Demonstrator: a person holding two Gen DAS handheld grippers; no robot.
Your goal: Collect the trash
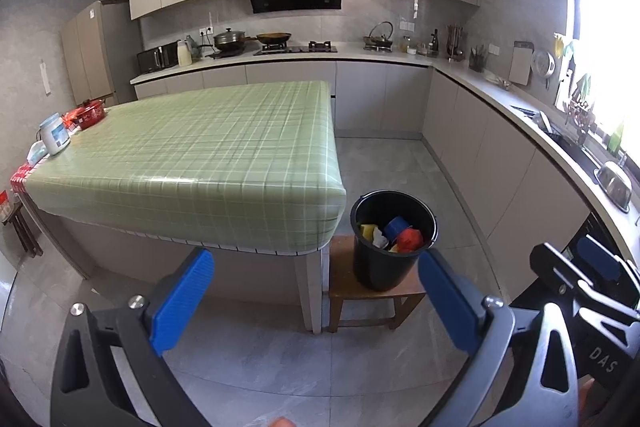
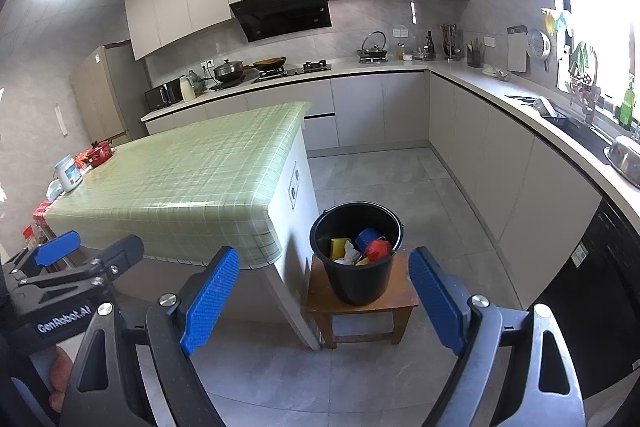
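Note:
A black bucket (image 1: 394,241) (image 2: 357,255) stands on a low wooden stool (image 1: 340,277) (image 2: 400,297) beside the table's near right corner. Inside it lie a blue cup (image 1: 397,225) (image 2: 367,237), a red crumpled piece (image 1: 410,240) (image 2: 379,250), a yellow item (image 1: 368,229) (image 2: 339,247) and white paper (image 2: 352,254). My left gripper (image 1: 316,301) is open and empty, held back from the bucket. My right gripper (image 2: 324,301) is open and empty too, its blue pads (image 2: 210,301) framing the bucket from a distance. Each gripper shows at the edge of the other's view.
The table with a green checked cloth (image 1: 208,163) (image 2: 188,179) carries a white jar (image 1: 55,135) and a red pot (image 1: 89,113) at its far left end. Kitchen counters (image 1: 472,75) run along the back and right walls. Grey tiled floor (image 1: 400,167) lies between.

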